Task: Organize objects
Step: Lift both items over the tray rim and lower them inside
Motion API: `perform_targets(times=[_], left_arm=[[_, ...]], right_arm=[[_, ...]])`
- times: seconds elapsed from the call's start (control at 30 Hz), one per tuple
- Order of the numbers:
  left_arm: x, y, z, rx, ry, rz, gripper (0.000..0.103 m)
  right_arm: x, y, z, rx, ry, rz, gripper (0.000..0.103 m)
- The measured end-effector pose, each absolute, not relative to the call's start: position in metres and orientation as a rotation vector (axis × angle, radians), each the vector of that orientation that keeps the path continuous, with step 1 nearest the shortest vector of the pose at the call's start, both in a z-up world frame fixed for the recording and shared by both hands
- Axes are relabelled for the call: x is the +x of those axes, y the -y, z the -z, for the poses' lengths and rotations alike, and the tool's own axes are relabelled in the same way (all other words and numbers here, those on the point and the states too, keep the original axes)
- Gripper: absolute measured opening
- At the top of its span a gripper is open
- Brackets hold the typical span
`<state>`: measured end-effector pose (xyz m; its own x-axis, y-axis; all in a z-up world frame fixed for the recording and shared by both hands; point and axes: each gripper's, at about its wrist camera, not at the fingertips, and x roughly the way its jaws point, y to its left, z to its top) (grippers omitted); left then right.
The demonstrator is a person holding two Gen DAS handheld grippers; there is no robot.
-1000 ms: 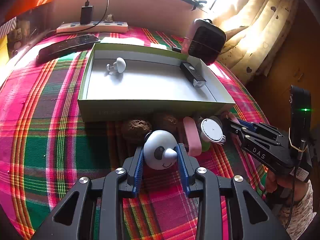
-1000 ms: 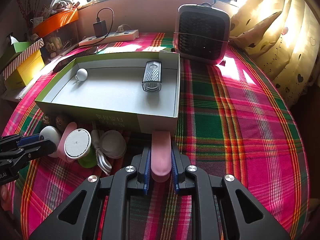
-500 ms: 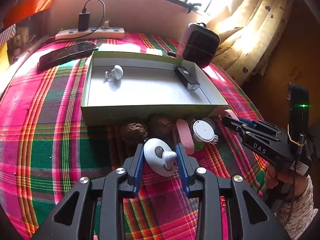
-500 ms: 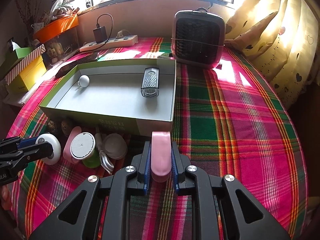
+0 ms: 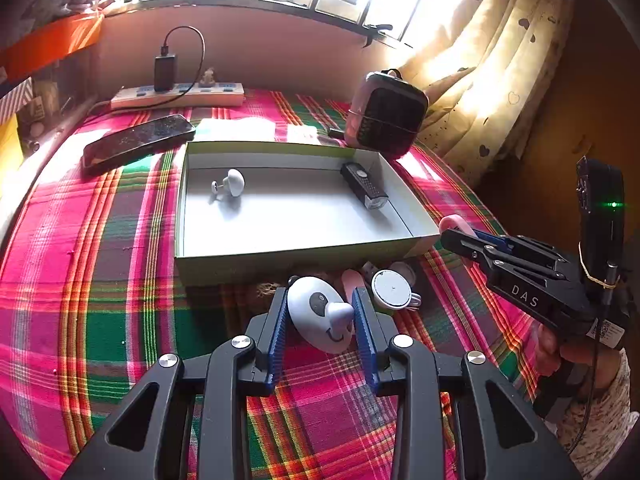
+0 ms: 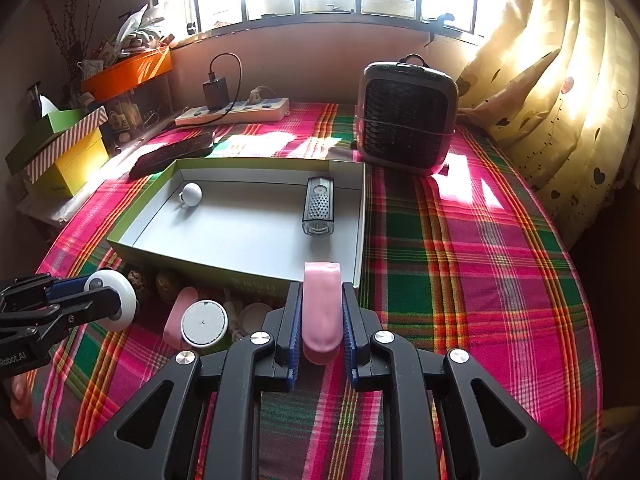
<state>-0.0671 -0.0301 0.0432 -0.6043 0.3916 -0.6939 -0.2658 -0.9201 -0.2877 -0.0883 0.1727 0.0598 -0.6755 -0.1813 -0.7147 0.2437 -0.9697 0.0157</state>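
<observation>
My left gripper (image 5: 320, 296) is shut on a white round toy (image 5: 320, 314) with a painted face, held above the plaid cloth just in front of the green open box (image 5: 280, 256). My right gripper (image 6: 321, 292) is shut on a flat pink piece (image 6: 321, 308) near the box's front right corner (image 6: 352, 280). Inside the box lie a small white knob (image 6: 192, 194) and a black light-like device (image 6: 319, 206). From the right wrist, the left gripper (image 6: 96, 294) shows at the left edge with the toy (image 6: 118, 300).
Before the box lie another pink piece (image 6: 176, 316), a white disc on a green base (image 6: 205, 322), a white round case (image 6: 256, 312) and brown nuts (image 6: 166, 280). Behind it stand a small heater (image 6: 404, 116), a phone (image 6: 172, 152) and a power strip (image 6: 232, 112).
Both grippers have risen with their loads: the white toy and the pink piece are higher above the cloth, and the box looks smaller and farther below.
</observation>
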Motion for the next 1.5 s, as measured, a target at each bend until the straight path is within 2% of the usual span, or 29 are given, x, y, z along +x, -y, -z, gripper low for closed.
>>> perform_targets(times=[0.43,1.33,1.5], left_arm=[[-0.105,0.037,-0.053,-1.131,0.208,-2.546,0.030],[-0.179,0.043,-0.016,-1.249,0.167,-2.572,0.030],[-0.181,0.036,-0.013,-1.242,0.090,-2.589,0.030]], right_arm=[[-0.131,-0.146,-0.070,1.125,-0.114,2.605,0.018],[-0.233,-0.096,-0.028,1.278,-0.136,2.420,0.018],[-0.238,-0.095,-0.024,1.291,-0.147,2.416,0.018]])
